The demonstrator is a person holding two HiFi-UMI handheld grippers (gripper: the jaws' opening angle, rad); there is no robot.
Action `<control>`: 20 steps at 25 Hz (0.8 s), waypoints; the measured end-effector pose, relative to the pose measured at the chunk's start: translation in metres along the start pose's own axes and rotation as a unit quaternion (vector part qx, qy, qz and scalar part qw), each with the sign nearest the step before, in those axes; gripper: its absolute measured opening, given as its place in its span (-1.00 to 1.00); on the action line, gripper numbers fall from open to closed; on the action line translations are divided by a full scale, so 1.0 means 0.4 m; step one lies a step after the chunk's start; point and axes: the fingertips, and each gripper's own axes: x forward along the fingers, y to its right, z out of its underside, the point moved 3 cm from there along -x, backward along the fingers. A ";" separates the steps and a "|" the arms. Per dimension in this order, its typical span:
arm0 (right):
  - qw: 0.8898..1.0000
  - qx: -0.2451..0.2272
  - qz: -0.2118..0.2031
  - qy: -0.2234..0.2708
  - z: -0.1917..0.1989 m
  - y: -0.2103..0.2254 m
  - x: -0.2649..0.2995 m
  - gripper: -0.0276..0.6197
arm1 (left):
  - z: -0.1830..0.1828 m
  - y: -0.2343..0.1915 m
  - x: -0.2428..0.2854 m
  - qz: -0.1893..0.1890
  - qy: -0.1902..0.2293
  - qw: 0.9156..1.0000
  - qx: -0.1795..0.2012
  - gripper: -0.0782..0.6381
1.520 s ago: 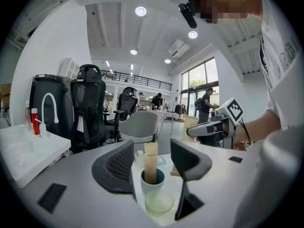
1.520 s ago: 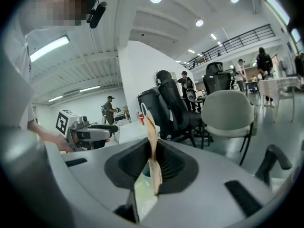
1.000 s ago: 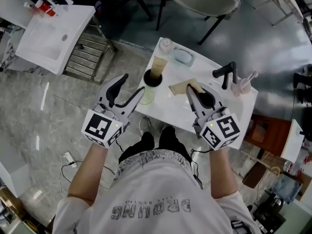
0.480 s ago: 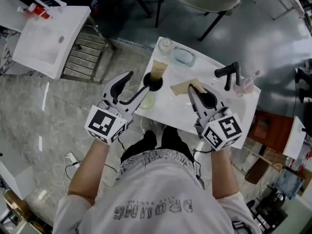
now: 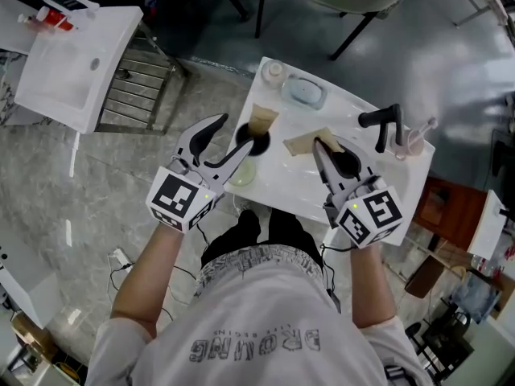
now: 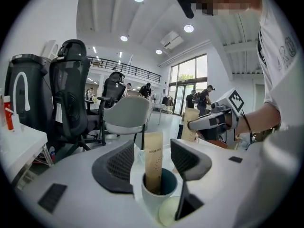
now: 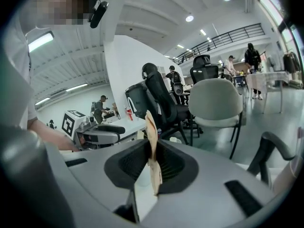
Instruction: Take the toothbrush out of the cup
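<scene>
Standing in cup (image 6: 153, 199), toothbrush pack (image 6: 153, 159) btwn left claw (image 5: 236, 127), untouched.

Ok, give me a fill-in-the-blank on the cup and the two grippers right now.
1. The tall tan packet stands upright inside the white ____.
2. The left gripper has its jaws ____, one on each side of that packet.
3. The right gripper has its jaws ____ on a flat tan wrapper.
Missing words: cup; open; shut.
</scene>
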 end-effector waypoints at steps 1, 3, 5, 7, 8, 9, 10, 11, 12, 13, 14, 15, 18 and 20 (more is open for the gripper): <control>1.000 0.002 0.001 -0.002 0.003 0.005 0.003 -0.73 | 0.004 -0.001 0.007 0.003 -0.002 1.000 0.000 -0.10; 1.000 0.004 0.002 -0.005 0.010 0.013 0.009 -0.73 | 0.012 -0.003 0.020 0.008 -0.007 1.000 -0.001 -0.10; 1.000 0.007 0.002 -0.008 0.015 0.019 0.016 -0.73 | 0.018 -0.006 0.032 0.014 -0.010 1.000 -0.001 -0.10; 1.000 0.010 0.002 -0.011 0.018 0.023 0.021 -0.73 | 0.022 -0.010 0.041 0.018 -0.014 1.000 -0.001 -0.10; 1.000 0.012 0.003 -0.011 0.019 0.024 0.023 -0.73 | 0.025 -0.012 0.045 0.020 -0.016 1.000 -0.002 -0.10; 1.000 0.014 0.004 -0.012 0.021 0.026 0.024 -0.73 | 0.028 -0.013 0.049 0.021 -0.019 1.000 -0.002 -0.10; 1.000 0.015 0.005 -0.012 0.023 0.028 0.025 -0.73 | 0.031 -0.014 0.053 0.023 -0.021 1.000 -0.002 -0.10; 1.000 0.016 0.006 -0.011 0.025 0.030 0.026 -0.73 | 0.036 -0.015 0.058 0.025 -0.023 0.999 -0.001 -0.10; 1.000 0.017 0.007 -0.011 0.027 0.033 0.027 -0.73 | 0.041 -0.016 0.062 0.028 -0.024 0.999 -0.001 -0.10; 1.000 0.018 0.009 -0.011 0.029 0.035 0.027 -0.73 | 0.046 -0.016 0.067 0.030 -0.026 0.999 0.000 -0.10; 1.000 0.019 0.010 -0.011 0.032 0.037 0.027 -0.73 | 0.051 -0.017 0.071 0.032 -0.028 0.999 0.000 -0.10; 1.000 0.021 0.011 -0.012 0.036 0.040 0.026 -0.73 | 0.055 -0.018 0.074 0.035 -0.031 0.999 0.000 -0.10; 0.999 0.027 0.015 -0.014 0.051 0.048 0.023 -0.73 | 0.067 -0.020 0.085 0.043 -0.037 0.998 -0.001 -0.10; 0.999 0.030 0.018 -0.015 0.057 0.053 0.021 -0.73 | 0.072 -0.023 0.091 0.050 -0.040 0.998 -0.002 -0.10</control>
